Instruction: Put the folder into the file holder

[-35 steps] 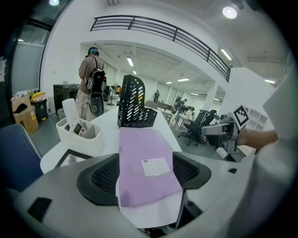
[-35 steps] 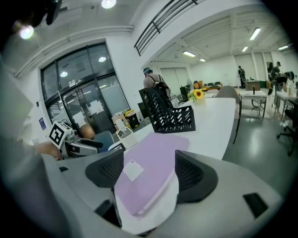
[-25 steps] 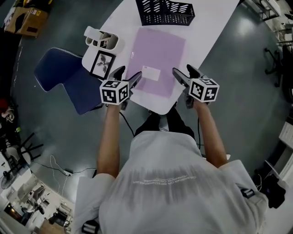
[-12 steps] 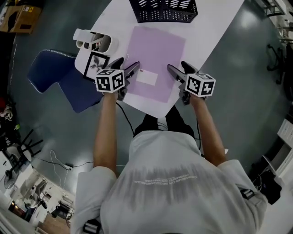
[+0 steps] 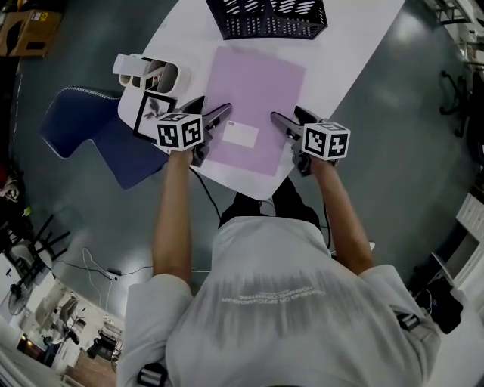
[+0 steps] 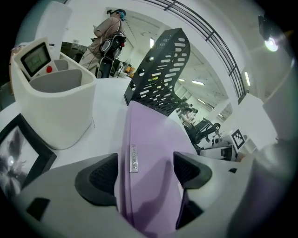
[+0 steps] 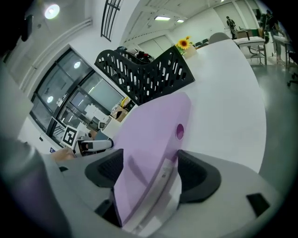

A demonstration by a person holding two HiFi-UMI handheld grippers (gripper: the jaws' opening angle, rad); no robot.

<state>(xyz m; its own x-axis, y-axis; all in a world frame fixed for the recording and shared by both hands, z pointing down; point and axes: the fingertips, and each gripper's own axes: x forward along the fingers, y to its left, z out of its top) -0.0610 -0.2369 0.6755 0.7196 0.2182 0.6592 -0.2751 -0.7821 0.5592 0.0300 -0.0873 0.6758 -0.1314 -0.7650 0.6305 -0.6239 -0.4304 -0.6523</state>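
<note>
Found left gripper [image 5: 212, 112] with jaws wide apart, astride the near left edge of the lilac folder [image 5: 257, 91], with neither pad pressing on it. Found right gripper [image 5: 287, 117] likewise wide, astride the near right edge. Noted folder lying flat on white table [image 5: 344, 45]. Just beyond its far edge, noted black mesh file holder [image 5: 268, 17].

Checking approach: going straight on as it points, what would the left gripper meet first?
Probably the purple folder: its near edge lies between the left gripper's open jaws, flat on the table.
</note>
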